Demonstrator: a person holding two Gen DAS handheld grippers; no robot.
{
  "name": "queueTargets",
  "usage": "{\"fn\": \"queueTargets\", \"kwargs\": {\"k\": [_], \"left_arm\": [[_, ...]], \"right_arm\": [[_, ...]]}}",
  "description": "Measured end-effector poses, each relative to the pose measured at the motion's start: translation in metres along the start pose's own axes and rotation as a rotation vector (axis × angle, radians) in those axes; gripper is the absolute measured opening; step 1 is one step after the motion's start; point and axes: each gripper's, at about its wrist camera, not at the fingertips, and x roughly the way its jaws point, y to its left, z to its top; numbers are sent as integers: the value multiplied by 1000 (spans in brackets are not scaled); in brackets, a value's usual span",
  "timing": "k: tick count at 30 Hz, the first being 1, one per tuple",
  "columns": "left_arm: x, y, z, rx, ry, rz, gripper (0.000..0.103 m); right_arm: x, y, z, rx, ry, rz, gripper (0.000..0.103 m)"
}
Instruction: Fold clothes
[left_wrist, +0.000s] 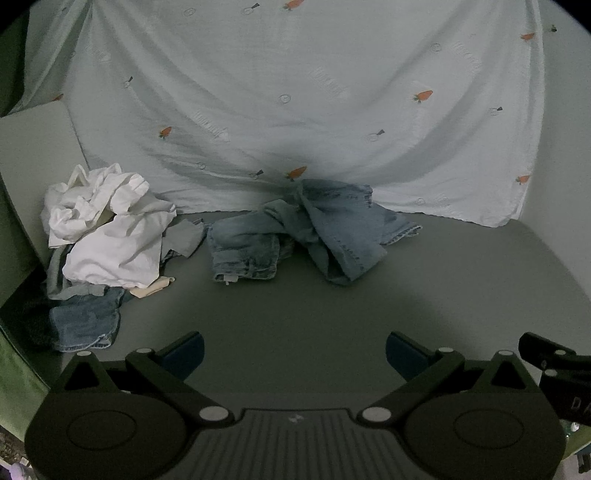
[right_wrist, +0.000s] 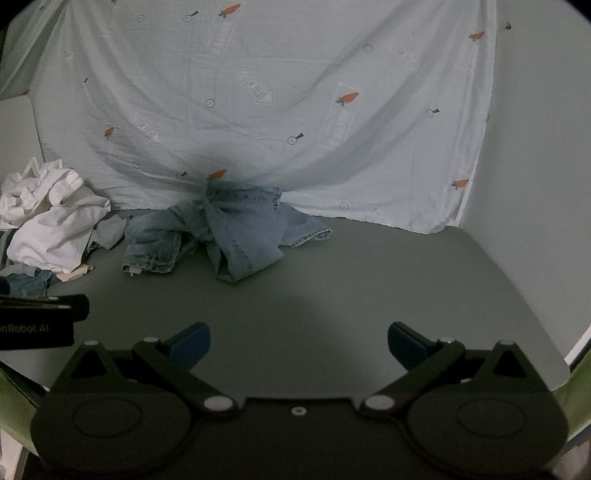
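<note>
A crumpled pair of light blue jeans (left_wrist: 306, 229) (right_wrist: 225, 232) lies at the back of the grey table (left_wrist: 332, 314), against the hanging sheet. A heap of white garments (left_wrist: 107, 225) (right_wrist: 48, 221) sits at the left, with more denim (left_wrist: 85, 325) under its near side. My left gripper (left_wrist: 294, 354) hovers over the table's near part, open, nothing between its blue pads. My right gripper (right_wrist: 299, 345) is likewise open and empty, well short of the jeans. Part of the right gripper's body shows at the left wrist view's right edge, and the left gripper's body (right_wrist: 40, 317) at the right wrist view's left edge.
A pale sheet with carrot prints (left_wrist: 295, 92) (right_wrist: 258, 92) hangs as a backdrop behind the table. A grey panel (left_wrist: 33, 155) stands at the left and a plain wall (right_wrist: 535, 147) at the right. Green fabric (left_wrist: 14, 387) shows at the near left.
</note>
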Motion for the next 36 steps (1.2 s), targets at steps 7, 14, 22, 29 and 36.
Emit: {"fn": "queueTargets", "kwargs": {"k": [7,14,22,29,36], "left_arm": [[7,8,3,-23,-3,-17,103],[36,20,4,-66,-52,-34,103],[113,8,30,-132,32,-85,103],[187,-14,69,-199,106,7,103],[247,22,93,-308,168,112,102]], "right_arm": [[11,-8,8,72,-13,-7,103],[36,-26,7,173,-79,-38,103],[108,-72,19,174,-60,-93,103],[218,-93,59,99,-10,-46,99],[313,-70,109,143,17,131,86]]}}
